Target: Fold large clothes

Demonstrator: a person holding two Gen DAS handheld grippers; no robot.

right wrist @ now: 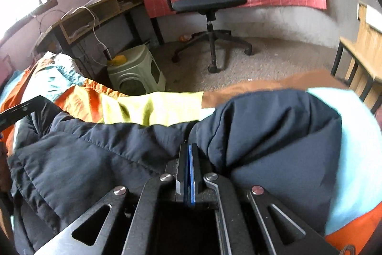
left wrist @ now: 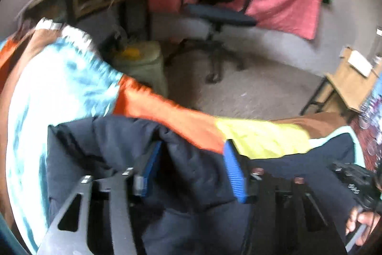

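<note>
Jacket (right wrist: 95, 154) sprawls over my bedspread (left wrist: 167, 106), lower half of both frames; my right tool (right wrist: 189, 154) looks pinched together on its padding, my left tool (left wrist: 193, 159) spread apart above it. Mid-fold, I judge; left must clamp next

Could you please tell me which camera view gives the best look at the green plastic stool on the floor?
The right wrist view: the stool is sharp and whole there, beside the desk, with something yellow on top. In the left wrist view the stool is motion-blurred and partly hidden behind the bedding.
</note>
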